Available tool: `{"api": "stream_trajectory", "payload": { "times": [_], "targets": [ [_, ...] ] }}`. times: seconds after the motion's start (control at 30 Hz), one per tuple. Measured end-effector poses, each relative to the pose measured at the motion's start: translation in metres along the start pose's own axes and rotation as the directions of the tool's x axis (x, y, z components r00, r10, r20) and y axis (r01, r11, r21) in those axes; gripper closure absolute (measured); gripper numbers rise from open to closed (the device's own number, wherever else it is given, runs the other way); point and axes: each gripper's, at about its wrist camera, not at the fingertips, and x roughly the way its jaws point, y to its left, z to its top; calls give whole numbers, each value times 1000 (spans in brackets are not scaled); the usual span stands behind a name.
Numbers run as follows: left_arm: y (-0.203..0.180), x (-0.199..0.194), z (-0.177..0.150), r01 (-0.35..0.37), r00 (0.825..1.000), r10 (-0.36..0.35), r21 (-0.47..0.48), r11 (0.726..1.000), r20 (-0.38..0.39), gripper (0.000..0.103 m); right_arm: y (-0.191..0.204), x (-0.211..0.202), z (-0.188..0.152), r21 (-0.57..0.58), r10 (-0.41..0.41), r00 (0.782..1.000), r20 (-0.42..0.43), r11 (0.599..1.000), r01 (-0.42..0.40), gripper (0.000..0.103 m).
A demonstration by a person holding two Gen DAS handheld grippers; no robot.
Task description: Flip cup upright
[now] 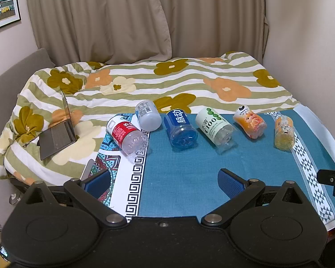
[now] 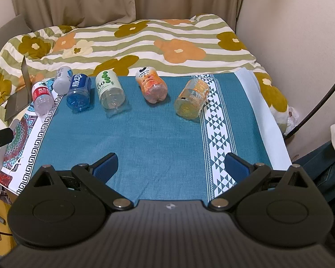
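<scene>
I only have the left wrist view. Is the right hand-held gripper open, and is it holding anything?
Observer: The right hand-held gripper is open, with its fingers wide apart and nothing between them.
Operator: What lies ahead of it?
Observer: The yellow-labelled cup lies on its side, slightly right of centre and well clear of the fingers.
Operator: Is there anything past the table's right edge?
Observer: A crumpled white plastic bag lies just beyond the tablecloth.

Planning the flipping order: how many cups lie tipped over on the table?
6, all on their sides in a row: red-label cup far left, grey cup behind it, blue cup, green-dotted cup, orange cup, yellow cup far right. None seems hidden.
</scene>
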Motion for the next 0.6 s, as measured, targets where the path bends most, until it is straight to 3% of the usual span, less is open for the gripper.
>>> {"api": "stream_trajectory", "payload": {
  "times": [0.6],
  "targets": [
    [-4,2,3,4,1000,-4,-4,1000,-5,0,-2,1,2,4,-1,1000,0,1000,1,0]
  ]
}}
